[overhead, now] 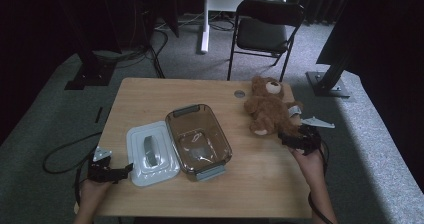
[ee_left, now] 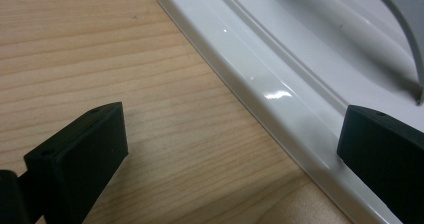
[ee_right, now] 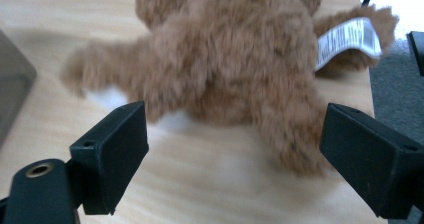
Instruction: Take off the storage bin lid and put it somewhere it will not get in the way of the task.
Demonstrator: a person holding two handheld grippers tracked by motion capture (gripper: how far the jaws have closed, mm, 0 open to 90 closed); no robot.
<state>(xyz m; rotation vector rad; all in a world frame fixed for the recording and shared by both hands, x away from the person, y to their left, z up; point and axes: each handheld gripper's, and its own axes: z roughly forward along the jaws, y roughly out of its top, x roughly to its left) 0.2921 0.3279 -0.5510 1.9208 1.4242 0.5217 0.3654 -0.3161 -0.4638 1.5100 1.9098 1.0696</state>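
Right fingers (ee_right: pixel 235 154) spread wide, nothing pinched, poised just before the teddy bear (ee_right: pixel 230 49), its legs lying between and beyond the tips on the tabletop (ee_right: pixel 210 184). Left fingers (ee_left: pixel 230 149) spread wide too, empty, straddling the near edge of the white lid (ee_left: pixel 300 69). Further off, beside the lid, a clear box (overhead: pixel 199 138).

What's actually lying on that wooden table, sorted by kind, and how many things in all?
Teddy bear: 1
Clear box: 1
White lid: 1
Total: 3
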